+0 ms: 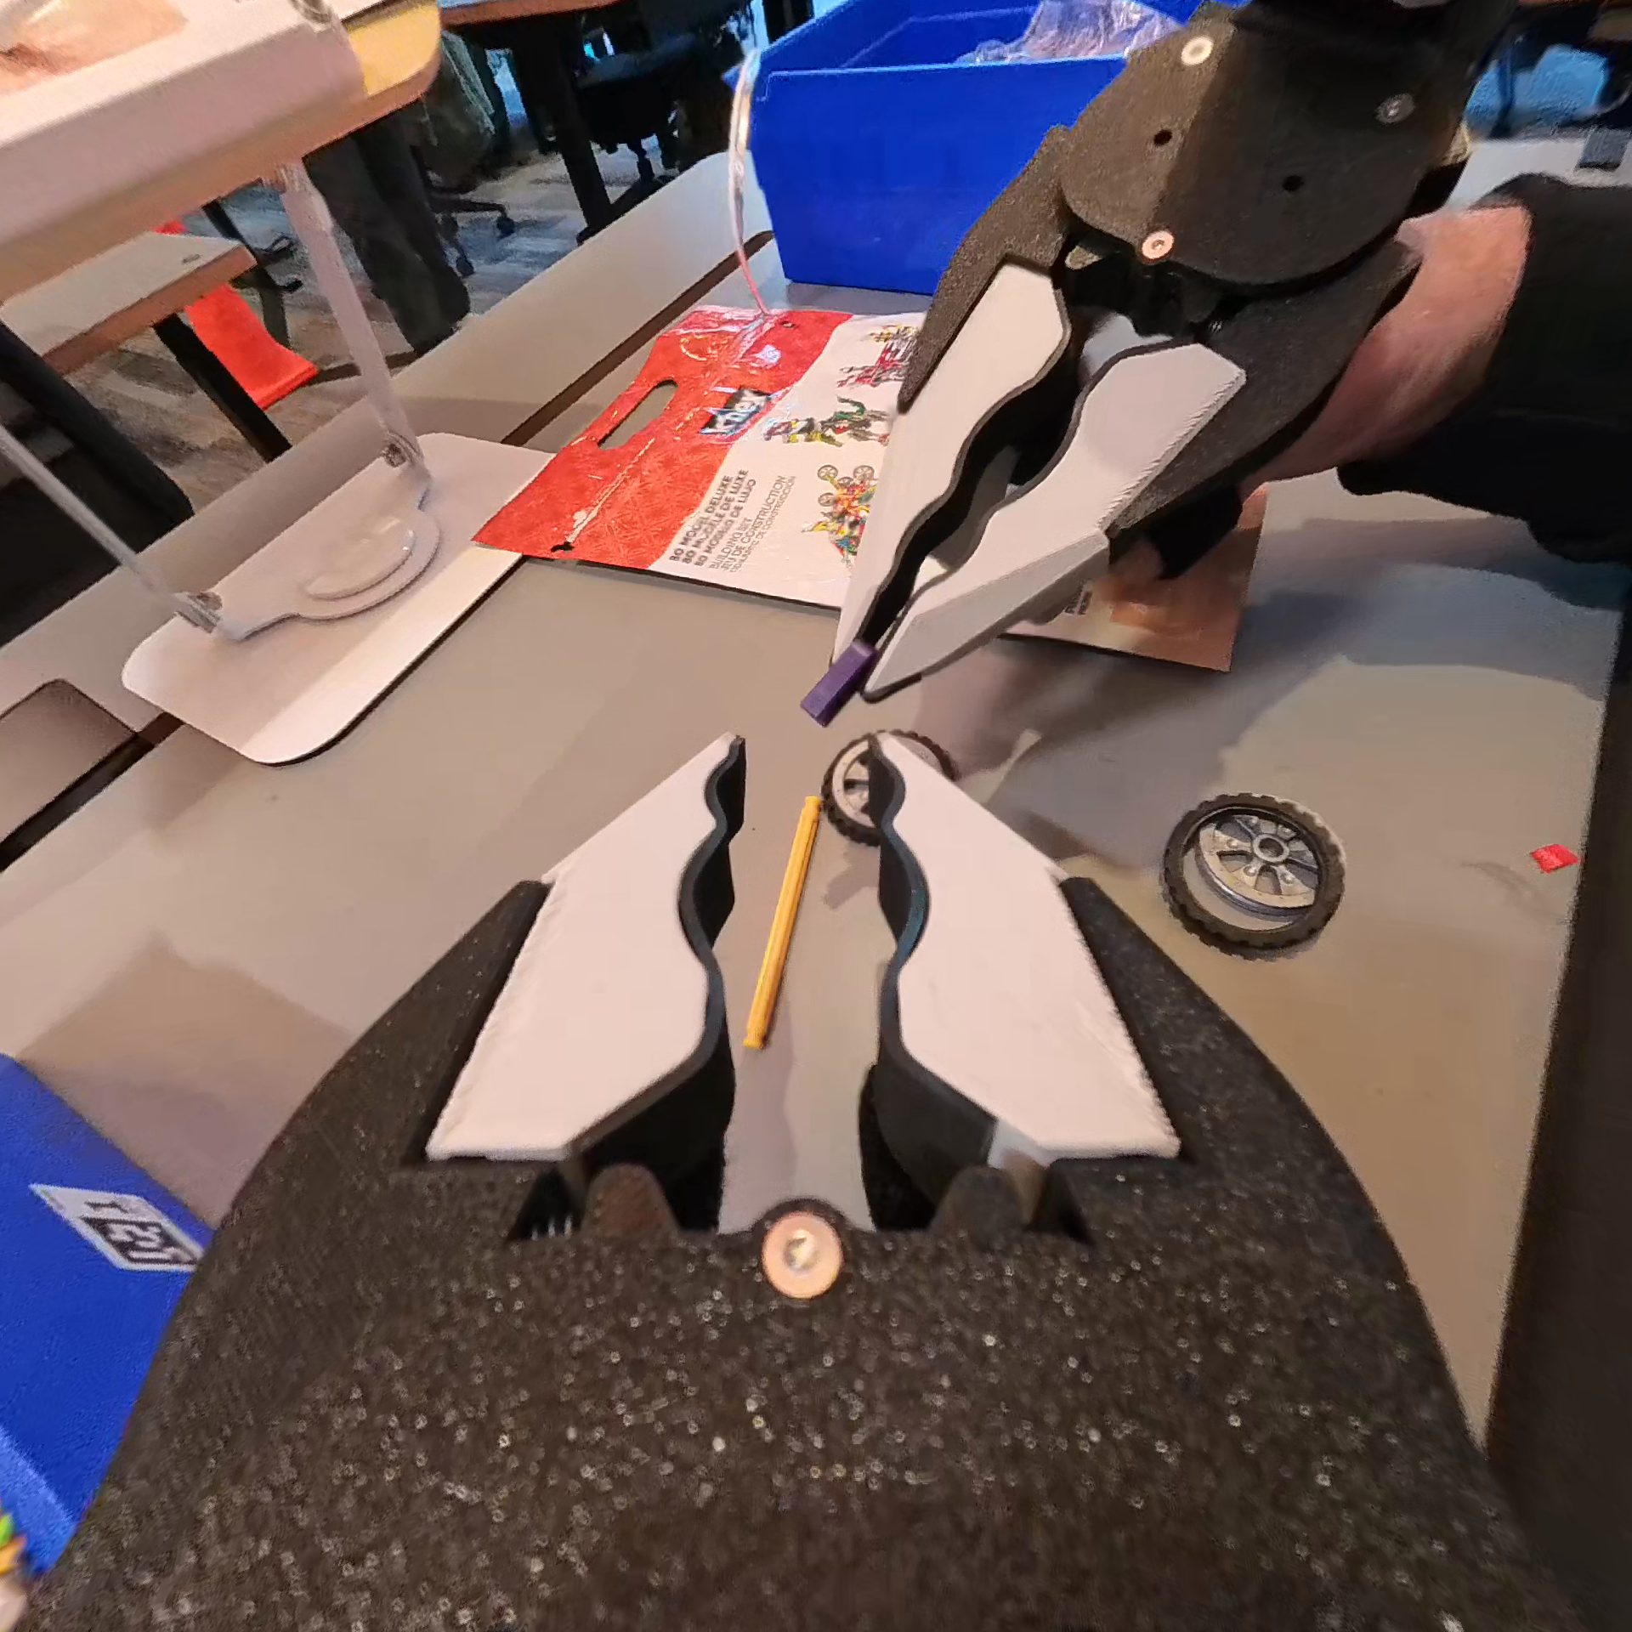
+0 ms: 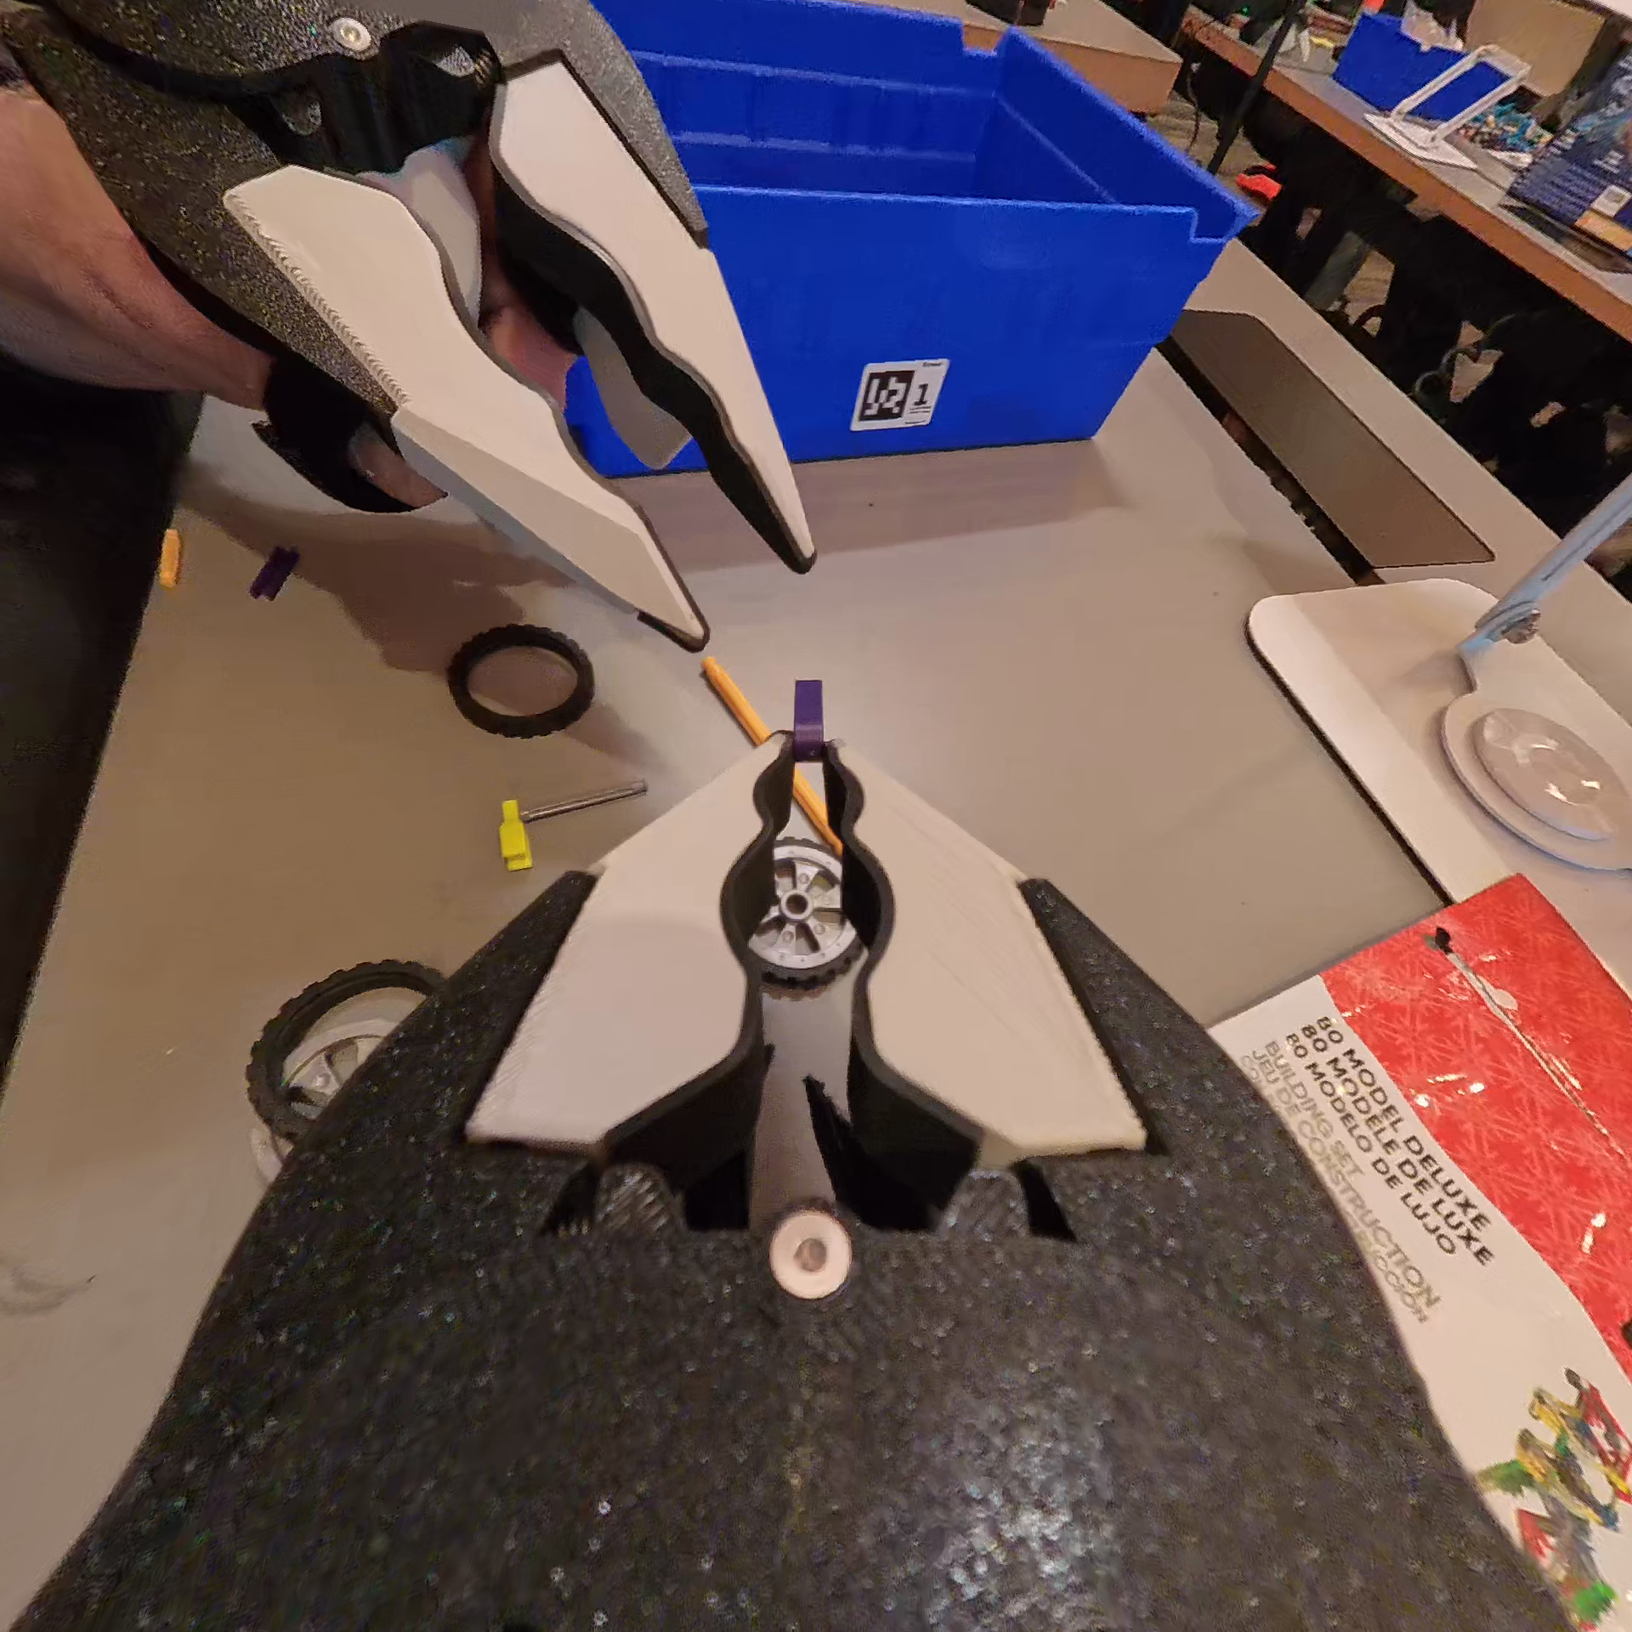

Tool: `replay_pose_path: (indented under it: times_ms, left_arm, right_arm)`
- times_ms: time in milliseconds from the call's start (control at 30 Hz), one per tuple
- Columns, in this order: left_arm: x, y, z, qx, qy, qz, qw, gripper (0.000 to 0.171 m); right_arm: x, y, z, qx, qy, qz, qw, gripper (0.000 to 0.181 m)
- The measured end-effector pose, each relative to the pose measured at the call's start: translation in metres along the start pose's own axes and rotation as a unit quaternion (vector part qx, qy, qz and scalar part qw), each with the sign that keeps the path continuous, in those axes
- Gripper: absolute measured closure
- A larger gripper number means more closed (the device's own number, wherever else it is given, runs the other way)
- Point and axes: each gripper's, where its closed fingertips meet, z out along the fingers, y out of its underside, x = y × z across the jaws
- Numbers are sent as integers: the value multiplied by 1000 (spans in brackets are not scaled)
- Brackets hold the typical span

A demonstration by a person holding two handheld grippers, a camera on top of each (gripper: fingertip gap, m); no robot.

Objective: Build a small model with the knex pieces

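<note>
Sitting at the top of the right wrist frame, a blue bin (image 2: 927,291) with inner dividers shows bare blue compartments, and a black-and-white tag on its front wall; in the left wrist frame its far part holds crinkled clear plastic, too blurred to tell more. A second blue container (image 1: 62,1236) edges the lower left of the left wrist frame, contents unseen.

The right gripper (image 2: 805,751) has its tips pinched together on a small purple piece (image 2: 807,717), which sticks out past them, raised off the grey table (image 2: 1016,706). Below its fingers lie a spoked wheel (image 2: 799,918) and a thin yellow rod (image 2: 751,720).

The left gripper (image 1: 808,751) is spread wide and holds nothing, with the yellow rod on the table between its fingers. Another tyred wheel (image 1: 1254,874) lies at right centre, and a red and white printed card (image 1: 706,459) above.
</note>
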Motion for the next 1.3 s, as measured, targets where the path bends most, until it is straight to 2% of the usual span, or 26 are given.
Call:
replay_pose_path:
  times_ms: [167, 300, 467, 633, 767, 900, 967, 1300]
  left_arm:
    - [5, 7, 7, -12, 11, -10, 1000, 143]
    - [3, 18, 10, -50, -15, 16, 998, 138]
    - [-12, 33, 5, -96, -45, 3, 994, 138]
    - [-7, 56, 11, -154, -37, 9, 987, 138]
    - [-6, 64, 19, -177, -42, 11, 983, 138]
    - [-1, 79, 29, -207, -24, -17, 978, 154]
    - [1, 78, 32, -202, -12, -29, 979, 164]
    - [2, 73, 32, -201, -21, -44, 978, 168]
  right_arm:
    - [8, 0, 1, -7, 22, 4, 1000, 175]
    - [16, 1, -2, -15, 40, 9, 999, 176]
    - [20, 6, -2, -35, 50, 15, 998, 175]
    - [18, 11, 2, -58, 52, 17, 997, 175]
    - [14, 12, 1, -68, 43, 18, 997, 175]
    - [10, 12, 2, -70, 35, 21, 997, 176]
    - [8, 12, 3, -72, 31, 19, 997, 176]
    - [10, 23, 4, -96, 31, 30, 994, 176]
